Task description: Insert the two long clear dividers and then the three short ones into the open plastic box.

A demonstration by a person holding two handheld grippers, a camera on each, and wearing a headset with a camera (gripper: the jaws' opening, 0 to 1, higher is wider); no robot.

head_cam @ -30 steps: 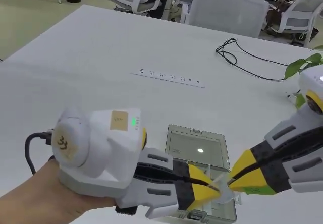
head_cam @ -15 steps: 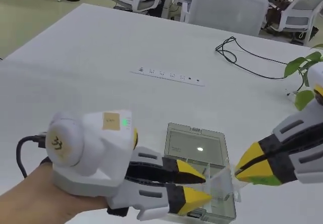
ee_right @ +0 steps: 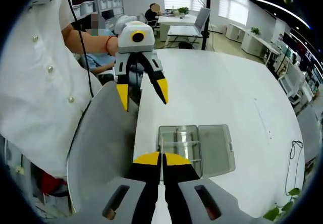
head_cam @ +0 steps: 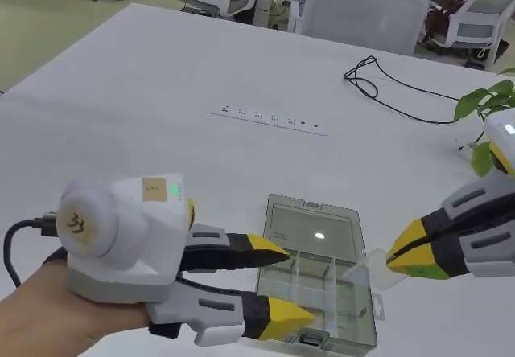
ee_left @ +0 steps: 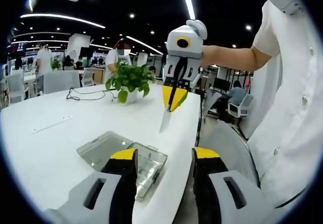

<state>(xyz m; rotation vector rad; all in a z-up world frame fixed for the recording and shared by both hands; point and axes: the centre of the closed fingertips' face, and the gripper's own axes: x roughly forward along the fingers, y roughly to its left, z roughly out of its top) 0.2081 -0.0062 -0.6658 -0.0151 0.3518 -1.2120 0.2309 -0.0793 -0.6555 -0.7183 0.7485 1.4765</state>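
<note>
Fingers [head_cam: 414,243] of the right gripper [head_cam: 394,259] are pinched on a clear divider [head_cam: 372,265], held at three o'clock of the open plastic box [head_cam: 314,227] for slotting in, while the left gripper [head_cam: 294,285] is held spread, clear, at nine o'clock.

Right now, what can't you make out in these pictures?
- Head view: how many dividers sit in the plastic box; clear on clear, and the left gripper covers its near corner.
- Head view: the clear divider in the right gripper: its gripped end is hidden between the jaws.
- Left gripper view: the box's near side, behind that gripper's jaw.
</note>
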